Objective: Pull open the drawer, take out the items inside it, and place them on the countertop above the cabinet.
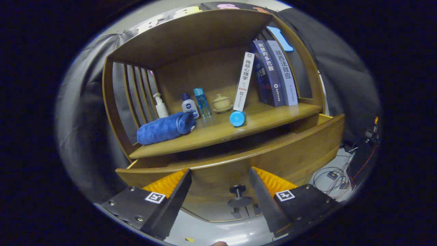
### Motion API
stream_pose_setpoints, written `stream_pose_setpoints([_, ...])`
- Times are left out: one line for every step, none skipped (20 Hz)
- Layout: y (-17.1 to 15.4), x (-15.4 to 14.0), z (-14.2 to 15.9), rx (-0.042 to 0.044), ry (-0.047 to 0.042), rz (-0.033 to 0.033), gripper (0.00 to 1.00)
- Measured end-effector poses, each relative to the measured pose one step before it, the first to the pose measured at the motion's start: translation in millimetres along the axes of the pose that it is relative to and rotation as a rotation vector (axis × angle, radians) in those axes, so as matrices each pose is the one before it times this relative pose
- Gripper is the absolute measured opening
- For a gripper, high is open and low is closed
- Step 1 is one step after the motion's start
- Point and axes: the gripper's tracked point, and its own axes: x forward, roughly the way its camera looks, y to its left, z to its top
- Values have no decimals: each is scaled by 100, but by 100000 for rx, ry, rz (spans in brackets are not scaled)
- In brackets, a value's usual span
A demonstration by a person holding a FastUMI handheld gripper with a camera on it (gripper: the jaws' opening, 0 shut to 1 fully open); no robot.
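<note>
Gaping wide, the gripper (220, 172) frames the curved wooden drawer (239, 164) and its round knob (238, 188), holding nothing.

Wooden drawer (273, 153) pulled partly open beneath the countertop (218, 135).

Books (269, 73) upright; cables (336, 177) on floor.

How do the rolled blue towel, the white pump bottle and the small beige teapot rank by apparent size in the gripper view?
1. Rolled blue towel, clearly largest.
2. and 3. White pump bottle and small beige teapot look similar; unranked.
Gripper fingers are open.
</note>
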Motion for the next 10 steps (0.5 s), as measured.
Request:
stream_pose_setpoints([16, 408, 168, -288, 231, 11, 100])
stream_pose_setpoints([-15, 276, 35, -109, 114, -20, 100])
stream_pose_setpoints([27, 247, 112, 287, -15, 32, 100])
stream_pose_setpoints([69, 286, 42, 289, 46, 23, 100])
stream_pose_setpoints([16, 198, 78, 188, -73, -28, 100])
stream_pose_setpoints([6, 216, 60, 128, 136, 14, 100])
stream_pose_setpoints([-9, 213, 113, 70, -76, 21, 100])
stream_pose_setpoints([60, 95, -28, 251, 66, 38, 100])
stream_pose_setpoints([-61, 244, 24, 343, -21, 56, 100])
stream_pose_setpoints([-13, 216, 35, 427, -91, 147, 100])
